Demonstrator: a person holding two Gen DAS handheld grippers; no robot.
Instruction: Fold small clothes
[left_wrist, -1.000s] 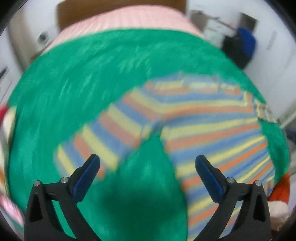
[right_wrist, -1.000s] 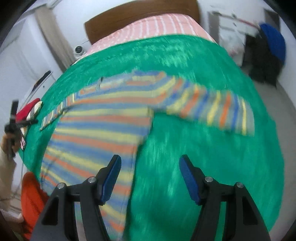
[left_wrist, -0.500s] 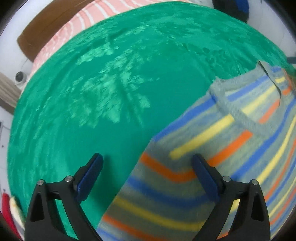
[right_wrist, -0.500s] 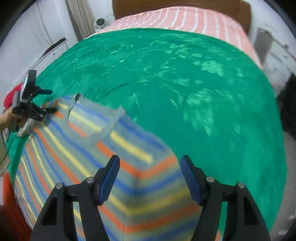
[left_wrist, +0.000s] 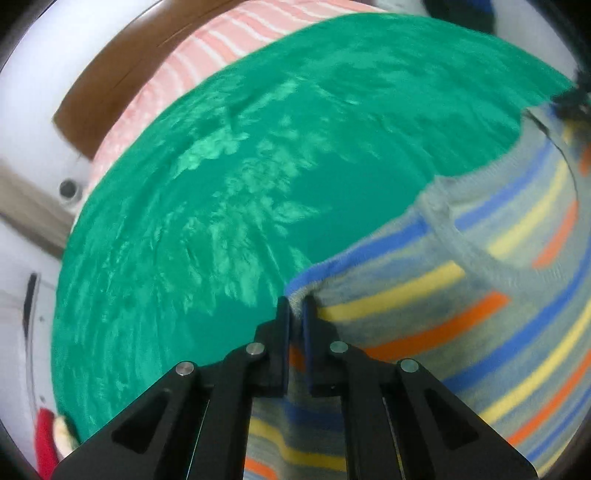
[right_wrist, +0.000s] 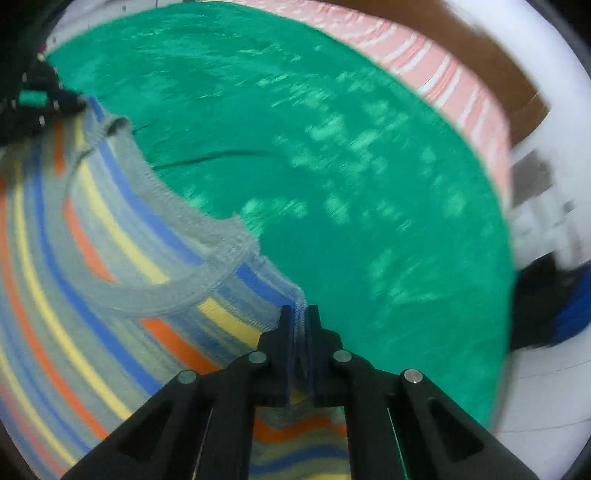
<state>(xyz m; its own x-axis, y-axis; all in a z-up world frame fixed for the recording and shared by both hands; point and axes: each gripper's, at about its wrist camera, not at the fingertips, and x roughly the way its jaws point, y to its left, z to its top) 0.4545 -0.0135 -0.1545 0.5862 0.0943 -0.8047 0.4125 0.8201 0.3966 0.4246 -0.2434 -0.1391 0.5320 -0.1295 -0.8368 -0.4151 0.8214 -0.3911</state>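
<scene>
Both grippers have closed since the earlier frames, where their jaws stood spread above the fabric. Left gripper (left_wrist: 294, 314) now pinches one shoulder corner of the striped sweater (left_wrist: 480, 295), and right gripper (right_wrist: 299, 321) pinches the opposite shoulder corner. Between the two grips runs the grey ribbed neckline (right_wrist: 166, 299). Lower portions of the sweater extend past the frame bottom in both views. Beneath it lies the green blanket (left_wrist: 221, 203), which covers the bed; a pink striped sheet (right_wrist: 461, 85) shows at the bed's far edge by the brown headboard (left_wrist: 110, 88).
</scene>
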